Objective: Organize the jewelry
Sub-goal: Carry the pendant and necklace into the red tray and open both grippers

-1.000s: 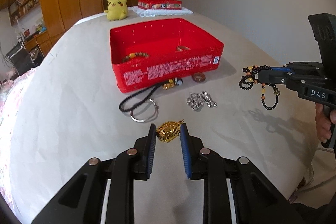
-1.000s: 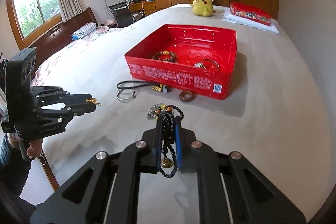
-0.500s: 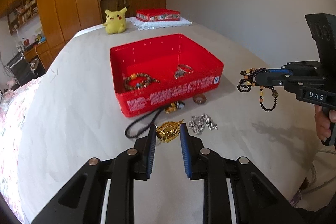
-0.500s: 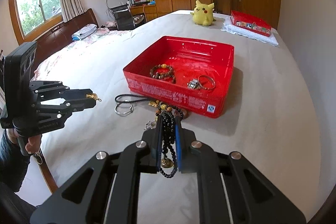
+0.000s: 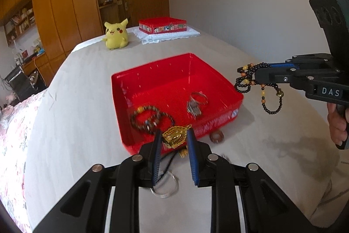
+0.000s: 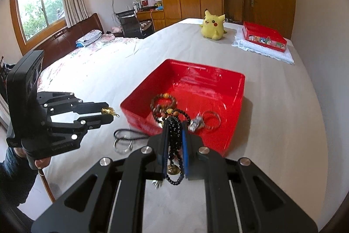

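A red tray (image 5: 235,95) (image 6: 238,102) stands on the bed and holds a brown bead bracelet (image 5: 150,118) (image 6: 162,99) and silver rings (image 5: 196,102) (image 6: 210,121). My left gripper (image 5: 174,139) (image 6: 106,115) is shut on a gold pendant (image 5: 174,135) (image 6: 107,110), raised just before the tray's near wall. My right gripper (image 6: 174,132) (image 5: 250,78) is shut on a black bead necklace (image 6: 174,130) (image 5: 265,93), raised over the tray's right edge.
On the sheet in front of the tray lie a black cord with a metal ring (image 5: 165,188) (image 6: 123,141) and a brown ring (image 5: 217,137). A yellow plush toy (image 5: 115,35) (image 6: 212,25) and a red tin (image 5: 163,24) (image 6: 264,38) on a white cloth sit at the far end.
Both grippers have risen and moved forward toward the tray, each still holding its piece. The tray's contents now show more from above.
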A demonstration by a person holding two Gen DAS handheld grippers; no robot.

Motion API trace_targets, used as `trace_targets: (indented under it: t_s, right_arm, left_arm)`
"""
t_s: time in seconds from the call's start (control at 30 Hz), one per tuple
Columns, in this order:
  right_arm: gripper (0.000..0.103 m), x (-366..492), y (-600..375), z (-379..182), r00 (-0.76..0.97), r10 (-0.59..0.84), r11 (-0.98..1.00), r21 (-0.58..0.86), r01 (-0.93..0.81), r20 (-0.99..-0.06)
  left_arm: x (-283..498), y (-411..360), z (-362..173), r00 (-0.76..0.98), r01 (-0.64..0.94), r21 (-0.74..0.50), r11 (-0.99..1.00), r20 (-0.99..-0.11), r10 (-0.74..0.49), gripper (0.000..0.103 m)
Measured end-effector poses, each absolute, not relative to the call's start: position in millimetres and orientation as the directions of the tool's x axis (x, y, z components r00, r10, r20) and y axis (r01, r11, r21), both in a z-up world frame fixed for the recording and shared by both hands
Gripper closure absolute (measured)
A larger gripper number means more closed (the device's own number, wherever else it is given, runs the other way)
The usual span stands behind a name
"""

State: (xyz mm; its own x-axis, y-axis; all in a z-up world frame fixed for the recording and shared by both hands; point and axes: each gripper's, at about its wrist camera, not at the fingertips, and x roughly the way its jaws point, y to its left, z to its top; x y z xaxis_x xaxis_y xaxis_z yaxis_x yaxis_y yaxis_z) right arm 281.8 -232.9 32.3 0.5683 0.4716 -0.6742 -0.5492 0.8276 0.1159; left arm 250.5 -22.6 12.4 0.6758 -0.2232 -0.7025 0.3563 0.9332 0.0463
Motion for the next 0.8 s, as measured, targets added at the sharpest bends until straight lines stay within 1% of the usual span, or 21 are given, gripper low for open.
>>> trace_targets:
  t_s: [0.2,0.37,0.53,0.8]
  right_arm:
    - [0.094,328,-227,34,0.564,0.461,0.835,0.120,-0.537,-0.685]
    - [0.094,364,-223,20,0.553,0.438,0.846,0.117,-0.519,-0.709]
    - [0.094,395,-215,-3,0.528,0.421,0.855,0.127,-0.503,-0.737]
    - [0.094,424,-209,-42,0.483,0.377,0.870,0.123,-0.478,-0.790]
  left_arm:
    - [285,-28,17,0.682,0.354,0.056,0.933,-0.698,-0.217,0.080]
    - [314,-30,12,0.675,0.354,0.063,0.933,-0.707,-0.208,0.080]
    - [350,-25,-6,0.651,0.342,0.056,0.938,-0.734,-0.194,0.080]
    - [395,-16,-52,0.575,0.326,0.021,0.945,-0.798,-0.180,0.080]
